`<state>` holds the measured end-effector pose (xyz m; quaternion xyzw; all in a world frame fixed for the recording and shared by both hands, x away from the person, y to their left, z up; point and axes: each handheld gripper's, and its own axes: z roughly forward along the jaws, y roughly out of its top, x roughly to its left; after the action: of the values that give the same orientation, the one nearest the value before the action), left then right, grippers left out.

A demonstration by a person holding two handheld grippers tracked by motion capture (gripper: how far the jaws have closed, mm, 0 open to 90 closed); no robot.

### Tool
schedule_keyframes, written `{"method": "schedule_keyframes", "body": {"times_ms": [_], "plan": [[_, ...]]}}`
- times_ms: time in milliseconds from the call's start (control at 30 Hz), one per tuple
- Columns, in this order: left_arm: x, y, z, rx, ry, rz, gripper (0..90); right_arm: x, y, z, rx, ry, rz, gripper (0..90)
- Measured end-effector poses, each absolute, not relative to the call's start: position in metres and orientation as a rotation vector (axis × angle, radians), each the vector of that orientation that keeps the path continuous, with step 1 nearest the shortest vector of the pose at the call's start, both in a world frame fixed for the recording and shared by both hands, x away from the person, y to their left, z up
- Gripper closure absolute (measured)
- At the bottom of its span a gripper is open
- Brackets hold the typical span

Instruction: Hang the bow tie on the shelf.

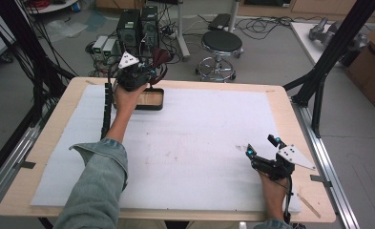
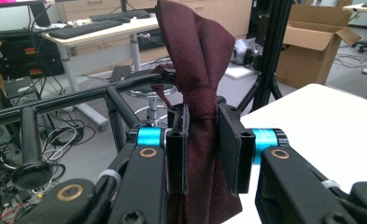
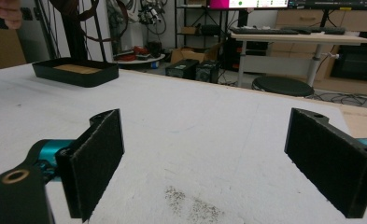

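A dark red patterned cloth (image 2: pixel 197 46), folded like a necktie, stands up between the pads of my left gripper (image 2: pixel 203 149), which is shut on it. From above, that left gripper (image 1: pixel 144 71) hovers at the table's far edge, just over a shallow black tray (image 1: pixel 162 98) with a wooden floor. The cloth (image 1: pixel 160 58) sticks out past it to the right. My right gripper (image 1: pixel 262 145) rests at the near right of the table. Its jaws stand wide open with nothing between them (image 3: pixel 207 121). The black tray (image 3: pixel 74 77) lies far off to its left.
A white foam mat (image 1: pixel 199 143) covers most of the wooden table. Beyond the far edge are a black stool (image 1: pixel 222 43), computer cases (image 1: pixel 137 26) and loose cables on the floor. A black frame post (image 1: pixel 328 57) rises at the right, near a cardboard box (image 1: pixel 373 62).
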<state>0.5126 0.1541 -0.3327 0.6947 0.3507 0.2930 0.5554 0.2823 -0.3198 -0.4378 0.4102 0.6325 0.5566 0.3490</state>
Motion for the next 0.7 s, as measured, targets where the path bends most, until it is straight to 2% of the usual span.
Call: {"method": "schedule_keyframes", "body": {"times_ms": [700], "plan": [[0.5167, 0.1516, -0.3403, 1.695, 0.876, 0.703, 67.2, 0.2824, -0.3198, -0.4379, 1.063, 1.640, 1.442, 10.8]]}}
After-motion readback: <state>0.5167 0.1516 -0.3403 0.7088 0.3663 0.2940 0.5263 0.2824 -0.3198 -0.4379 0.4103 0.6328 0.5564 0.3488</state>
